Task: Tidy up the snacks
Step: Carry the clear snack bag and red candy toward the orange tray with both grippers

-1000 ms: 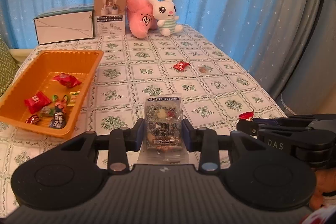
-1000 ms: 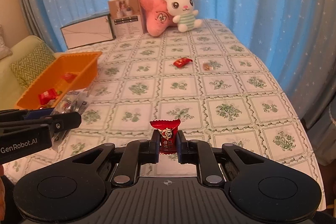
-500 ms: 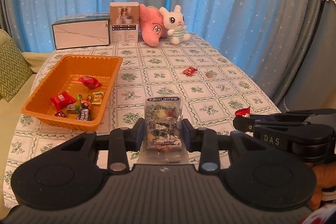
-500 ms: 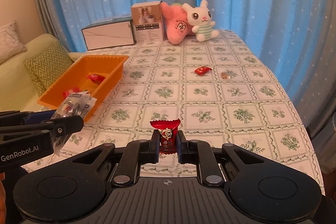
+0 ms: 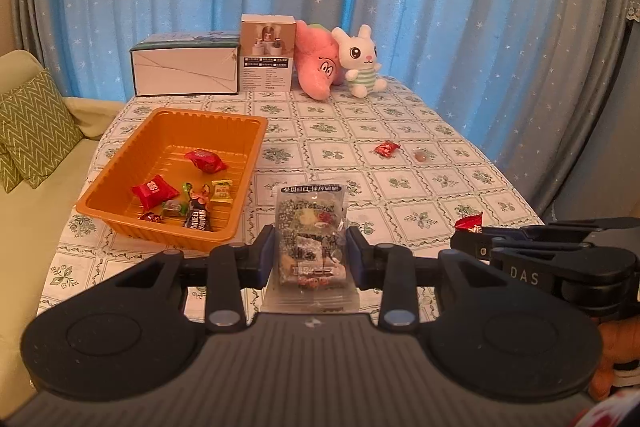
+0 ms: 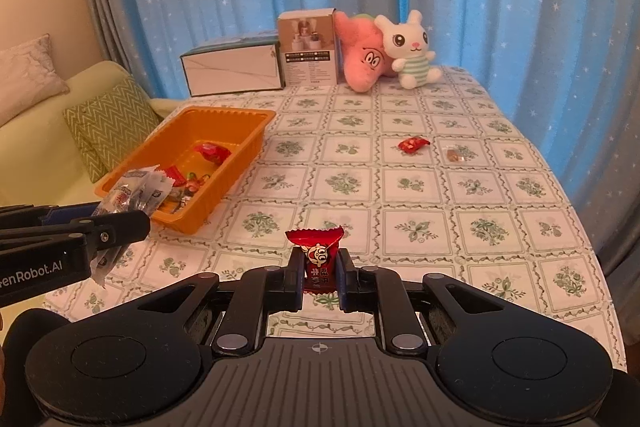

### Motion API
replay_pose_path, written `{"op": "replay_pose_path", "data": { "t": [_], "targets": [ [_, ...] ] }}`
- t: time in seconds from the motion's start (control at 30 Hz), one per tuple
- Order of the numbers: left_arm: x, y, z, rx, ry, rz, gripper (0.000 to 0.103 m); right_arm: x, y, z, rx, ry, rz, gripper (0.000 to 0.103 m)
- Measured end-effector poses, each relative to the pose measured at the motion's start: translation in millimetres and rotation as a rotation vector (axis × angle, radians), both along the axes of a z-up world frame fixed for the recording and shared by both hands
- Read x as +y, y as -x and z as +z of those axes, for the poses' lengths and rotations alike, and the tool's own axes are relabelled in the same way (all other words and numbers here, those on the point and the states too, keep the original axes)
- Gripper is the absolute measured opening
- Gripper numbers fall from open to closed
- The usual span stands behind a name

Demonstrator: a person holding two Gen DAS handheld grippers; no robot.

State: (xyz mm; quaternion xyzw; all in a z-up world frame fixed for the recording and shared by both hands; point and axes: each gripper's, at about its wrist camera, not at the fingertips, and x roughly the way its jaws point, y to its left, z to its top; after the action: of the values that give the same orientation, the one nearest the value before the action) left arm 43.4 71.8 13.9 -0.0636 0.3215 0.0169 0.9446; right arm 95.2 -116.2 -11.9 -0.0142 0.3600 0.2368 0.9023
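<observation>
Gripper on the left (image 5: 311, 254) is clamping a clear snack packet (image 5: 311, 231); the right gripper (image 6: 319, 275) is pinching a red candy (image 6: 316, 257). Both should be carrying their loads over the orange tray (image 5: 120, 215) before releasing low.

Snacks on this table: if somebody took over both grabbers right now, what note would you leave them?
Left gripper: shut on a clear snack packet, held above the table.
Right gripper: shut on a red wrapped candy, also lifted.
Orange tray: on the tablecloth's left side, already holding several candies.
Left on the cloth: a red candy and a small clear-wrapped sweet, side by side, apart, toward the far right.
Next, probably: drop both held snacks into the tray, then fetch those two.
</observation>
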Motion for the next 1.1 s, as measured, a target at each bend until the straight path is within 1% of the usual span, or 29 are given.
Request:
{"op": "replay_pose_path", "data": {
  "t": [0.37, 0.67, 1.1],
  "targets": [
    [28, 3, -3, 0.007, -0.002, 0.050, 0.034, 22, -4, -7, 0.010, -0.003, 0.043, 0.016],
    [64, -5, -10, 0.030, -0.013, 0.103, 0.034, 64, -15, -12, 0.017, -0.012, 0.113, 0.016],
    [103, -21, -18, 0.051, -0.011, 0.131, 0.034, 116, -35, -11, 0.012, -0.012, 0.188, 0.016]
  ]
}}
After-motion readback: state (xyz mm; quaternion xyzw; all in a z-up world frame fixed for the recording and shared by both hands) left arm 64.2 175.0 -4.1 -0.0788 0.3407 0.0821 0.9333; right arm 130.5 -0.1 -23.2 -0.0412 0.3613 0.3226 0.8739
